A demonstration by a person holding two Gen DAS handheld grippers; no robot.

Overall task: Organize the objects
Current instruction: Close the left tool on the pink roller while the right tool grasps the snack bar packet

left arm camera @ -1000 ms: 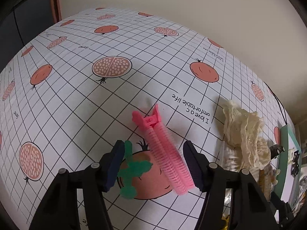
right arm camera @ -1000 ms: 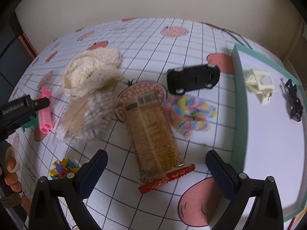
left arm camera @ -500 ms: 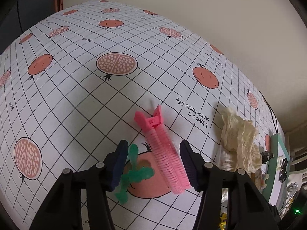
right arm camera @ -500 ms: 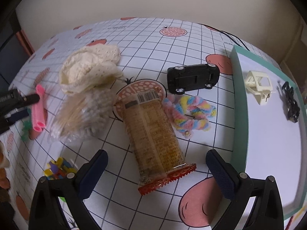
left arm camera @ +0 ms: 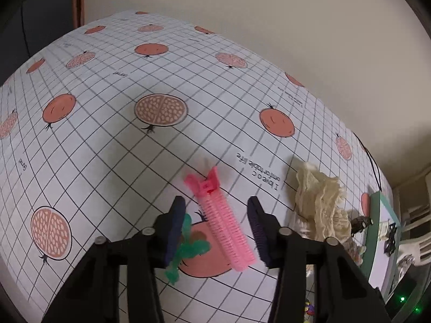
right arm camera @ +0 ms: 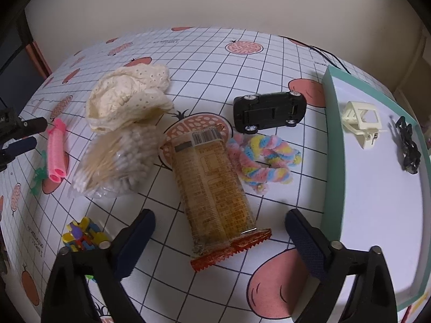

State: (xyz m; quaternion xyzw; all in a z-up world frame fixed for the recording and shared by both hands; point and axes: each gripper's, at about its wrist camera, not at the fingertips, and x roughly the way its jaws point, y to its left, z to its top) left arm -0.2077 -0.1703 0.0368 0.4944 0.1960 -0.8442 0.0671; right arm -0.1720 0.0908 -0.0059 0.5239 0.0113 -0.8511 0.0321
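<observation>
Left tool (left arm camera: pixel 216 222) nearer one pink curler (left arm camera: pixel 222 228)

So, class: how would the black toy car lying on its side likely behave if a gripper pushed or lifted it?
The black toy car looks rigid, so it probably keeps its shape when gripped. Lying on its side with wheels off the cloth, it would likely slide rather than roll. It seems small and probably light.

Pink ribbed hair roller (left arm camera: pixel 223 223) — flat on the tablecloth, beside a green clip (left arm camera: pixel 188 250).

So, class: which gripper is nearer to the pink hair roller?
The left gripper. Its open fingers straddle the pink hair roller. The right gripper is open far across the table, over the snack packet.
</observation>
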